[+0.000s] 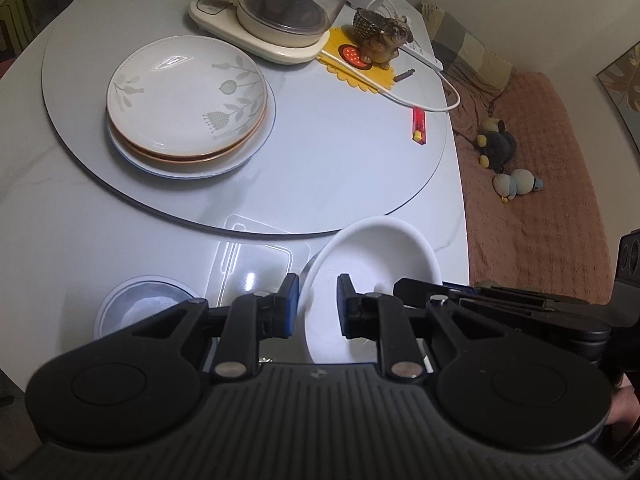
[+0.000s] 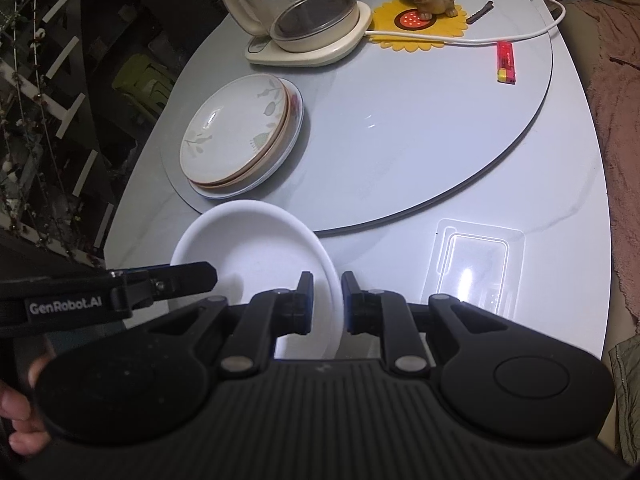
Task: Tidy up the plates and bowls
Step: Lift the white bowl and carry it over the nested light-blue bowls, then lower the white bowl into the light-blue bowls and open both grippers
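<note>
Both the left gripper and right gripper clamp opposite rims of the white plate above the tabletop, not yet on the plate stack.

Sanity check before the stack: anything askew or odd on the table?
White plate is tilted, pinched at opposite rims by both grippers. The stack sits uneven: the top plates are off-centre on the bottom one. No spills or damage visible.
</note>
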The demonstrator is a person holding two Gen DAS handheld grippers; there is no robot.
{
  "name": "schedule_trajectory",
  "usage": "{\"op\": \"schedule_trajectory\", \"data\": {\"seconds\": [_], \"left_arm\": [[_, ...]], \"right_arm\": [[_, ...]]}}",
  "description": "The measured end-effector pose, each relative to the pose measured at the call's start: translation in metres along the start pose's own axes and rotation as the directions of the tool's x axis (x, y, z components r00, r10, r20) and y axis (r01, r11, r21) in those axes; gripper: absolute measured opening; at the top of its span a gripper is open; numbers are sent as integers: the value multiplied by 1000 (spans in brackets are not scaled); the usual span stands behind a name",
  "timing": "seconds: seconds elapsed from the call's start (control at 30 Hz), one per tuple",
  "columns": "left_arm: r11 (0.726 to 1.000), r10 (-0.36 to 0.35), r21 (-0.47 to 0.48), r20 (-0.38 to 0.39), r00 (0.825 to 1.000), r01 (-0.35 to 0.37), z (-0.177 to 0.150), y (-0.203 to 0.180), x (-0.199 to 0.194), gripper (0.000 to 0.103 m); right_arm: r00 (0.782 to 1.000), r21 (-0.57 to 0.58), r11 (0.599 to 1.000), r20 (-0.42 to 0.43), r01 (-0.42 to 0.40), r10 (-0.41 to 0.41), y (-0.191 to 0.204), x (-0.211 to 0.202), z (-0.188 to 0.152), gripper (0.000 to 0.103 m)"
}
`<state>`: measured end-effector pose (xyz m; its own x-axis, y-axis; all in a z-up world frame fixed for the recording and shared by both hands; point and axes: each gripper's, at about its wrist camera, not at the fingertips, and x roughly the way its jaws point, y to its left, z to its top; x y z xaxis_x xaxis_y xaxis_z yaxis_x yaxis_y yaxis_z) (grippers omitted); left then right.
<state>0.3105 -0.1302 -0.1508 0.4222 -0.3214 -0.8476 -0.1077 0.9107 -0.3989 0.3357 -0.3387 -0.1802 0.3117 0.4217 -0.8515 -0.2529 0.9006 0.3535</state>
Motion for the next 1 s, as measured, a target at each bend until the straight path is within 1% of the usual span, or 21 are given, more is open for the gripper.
{"op": "schedule_trajectory", "data": {"seconds": [0.2,0.47,0.57,0.8,1.0], "left_arm": [[998,-1,-68,36,999,3,-1,32,-11,22],[980,65,-191,75,995,-50,-9,78,-20,22],[971,76,-231,67,995,-59,-14,95,-20,22],[954,145,-268,33,989,-130,-26,119,-13,22],[939,172,-302,-3,985,-165,-36,135,-5,22]], "right_arm": [[1000,-53,999,-17,-3,2,26,12,6,18],[999,-165,986,-44,-33,26,69,36,14,18],[997,-184,982,-61,-47,37,81,47,13,18],[993,-230,971,-117,-60,33,102,77,0,19],[984,-258,964,-177,-71,25,112,99,-11,20]]}}
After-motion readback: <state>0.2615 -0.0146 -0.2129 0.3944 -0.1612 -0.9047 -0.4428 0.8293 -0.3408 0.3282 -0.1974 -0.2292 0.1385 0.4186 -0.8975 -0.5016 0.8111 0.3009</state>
